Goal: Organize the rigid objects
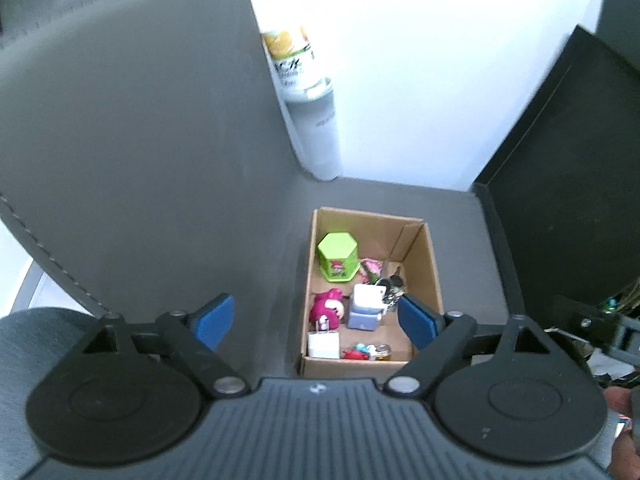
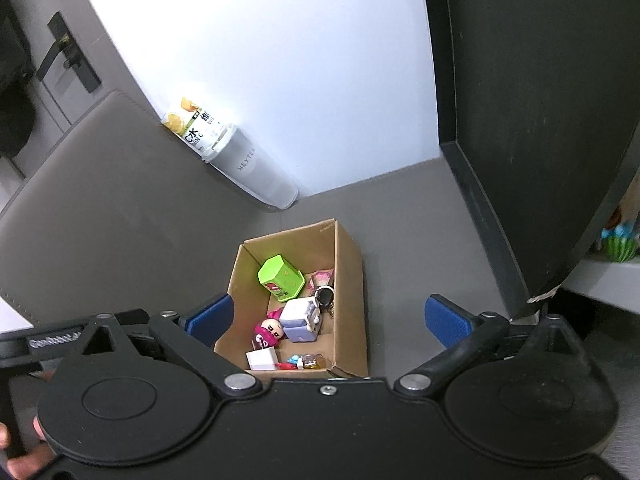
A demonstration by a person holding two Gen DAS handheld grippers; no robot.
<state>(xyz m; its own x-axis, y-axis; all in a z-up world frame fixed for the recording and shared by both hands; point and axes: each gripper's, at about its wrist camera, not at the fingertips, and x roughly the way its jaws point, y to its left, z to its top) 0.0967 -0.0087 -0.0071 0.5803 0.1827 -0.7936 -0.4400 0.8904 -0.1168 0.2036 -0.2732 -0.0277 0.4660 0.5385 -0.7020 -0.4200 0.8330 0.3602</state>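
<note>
A: Both tools hang above the desk, blue pads spread wide. The left gripper (image 1: 316,320) holds nothing; the right gripper (image 2: 328,320) is just as empty, jaws parted, nothing pressed between them.

B: And the small things?

A: All inside the cardboard box (image 2: 348,280), which sits on the grey desk mat (image 1: 160,160) below both tools. A green six-sided container (image 1: 336,258) stands at the far end. Nearer, a pale purple and white block toy (image 1: 366,308) lies beside a pink doll (image 1: 328,308), with a bunch of keys (image 1: 390,284) against the box's right wall.

B: What sits at the near end?

A: A white charger plug (image 1: 323,344) in the left corner, and next to it a few tiny bright pieces (image 1: 368,351), too small to tell apart.

B: Anything around the box?

A: Behind it a bottle with an orange-printed label (image 2: 196,128) and a white tumbler (image 2: 256,176) stand side by side against the white wall. To the right rises a dark monitor (image 2: 540,120), close to the box but not touching it. A person's fingers (image 2: 16,456) show at the lower edge, wrapped round the right tool's handle
</note>
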